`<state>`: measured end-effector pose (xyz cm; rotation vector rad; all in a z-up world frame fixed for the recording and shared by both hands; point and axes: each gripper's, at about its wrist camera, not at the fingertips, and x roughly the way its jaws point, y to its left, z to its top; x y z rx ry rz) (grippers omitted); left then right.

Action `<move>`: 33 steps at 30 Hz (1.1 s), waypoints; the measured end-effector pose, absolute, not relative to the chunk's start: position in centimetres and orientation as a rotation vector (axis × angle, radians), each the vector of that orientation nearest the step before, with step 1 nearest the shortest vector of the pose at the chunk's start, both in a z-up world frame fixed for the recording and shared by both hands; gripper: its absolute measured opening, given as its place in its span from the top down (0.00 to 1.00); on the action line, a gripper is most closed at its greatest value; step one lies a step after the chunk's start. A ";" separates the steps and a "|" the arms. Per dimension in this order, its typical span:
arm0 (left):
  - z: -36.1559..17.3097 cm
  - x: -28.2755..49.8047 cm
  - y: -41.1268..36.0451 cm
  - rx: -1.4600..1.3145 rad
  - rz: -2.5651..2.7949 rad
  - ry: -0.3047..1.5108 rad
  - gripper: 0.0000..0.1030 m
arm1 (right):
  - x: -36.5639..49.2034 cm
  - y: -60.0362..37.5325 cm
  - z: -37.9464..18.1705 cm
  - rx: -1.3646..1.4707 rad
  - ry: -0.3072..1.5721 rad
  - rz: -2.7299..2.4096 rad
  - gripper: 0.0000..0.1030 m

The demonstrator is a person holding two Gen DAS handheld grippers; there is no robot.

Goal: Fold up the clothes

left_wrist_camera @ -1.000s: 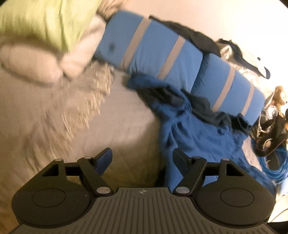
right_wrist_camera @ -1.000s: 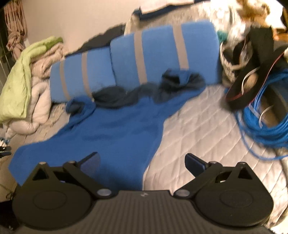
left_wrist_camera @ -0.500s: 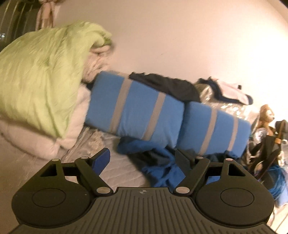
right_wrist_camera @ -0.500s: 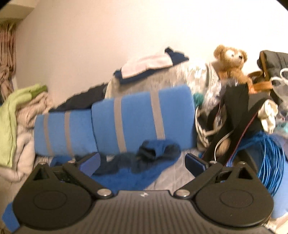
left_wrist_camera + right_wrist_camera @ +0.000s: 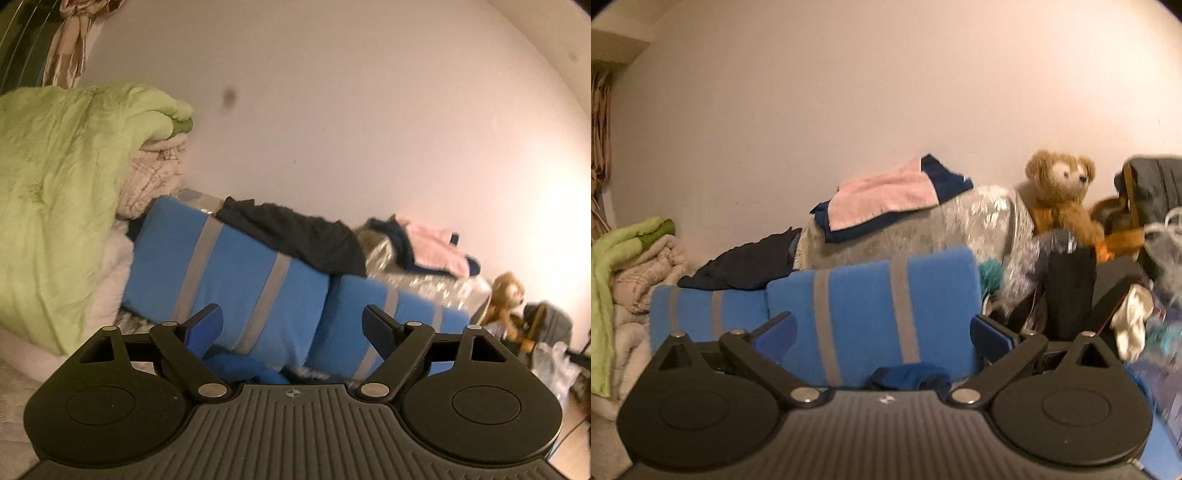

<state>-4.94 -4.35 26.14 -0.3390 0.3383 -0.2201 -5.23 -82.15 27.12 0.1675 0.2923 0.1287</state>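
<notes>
While raised near level, left claw point(image 5: 293, 325) spread empty, right claw point(image 5: 882, 332) likewise

Quilt point(image 5: 55, 192) left of cushions point(image 5: 229, 280), teddy bear point(image 5: 1062, 195) right

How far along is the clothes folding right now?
Nothing looks folded yet: the blue garment shows only as a crumpled bit below the striped blue cushions. Nothing is in hand: the left gripper, whose jaws have just been opening, and the right gripper are open and empty. The whole fold remains.
</notes>
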 end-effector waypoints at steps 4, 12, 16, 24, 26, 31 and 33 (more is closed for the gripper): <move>27.3 -3.0 -4.4 -0.379 -0.243 0.325 0.19 | -3.6 -82.2 28.9 0.155 0.291 0.114 0.00; 29.5 0.6 -6.2 -0.317 -0.275 0.280 0.19 | -0.4 -83.6 32.3 0.190 0.263 0.079 0.00; 28.3 3.1 -7.9 -0.251 -0.238 0.248 0.19 | 1.5 -84.2 32.6 0.184 0.231 0.024 0.00; 21.0 8.1 -14.1 -0.180 -0.149 0.222 0.19 | 6.0 -83.2 27.8 0.139 0.221 -0.088 0.00; 18.9 8.7 -16.2 -0.160 -0.165 0.234 0.19 | 7.0 -82.6 25.7 0.129 0.228 -0.098 0.00; 13.7 9.0 -21.7 -0.096 -0.239 0.260 0.19 | 9.6 -81.0 20.2 0.081 0.279 -0.104 0.00; 11.4 8.9 -23.7 -0.073 -0.265 0.276 0.19 | 10.4 -80.1 17.9 0.054 0.300 -0.099 0.00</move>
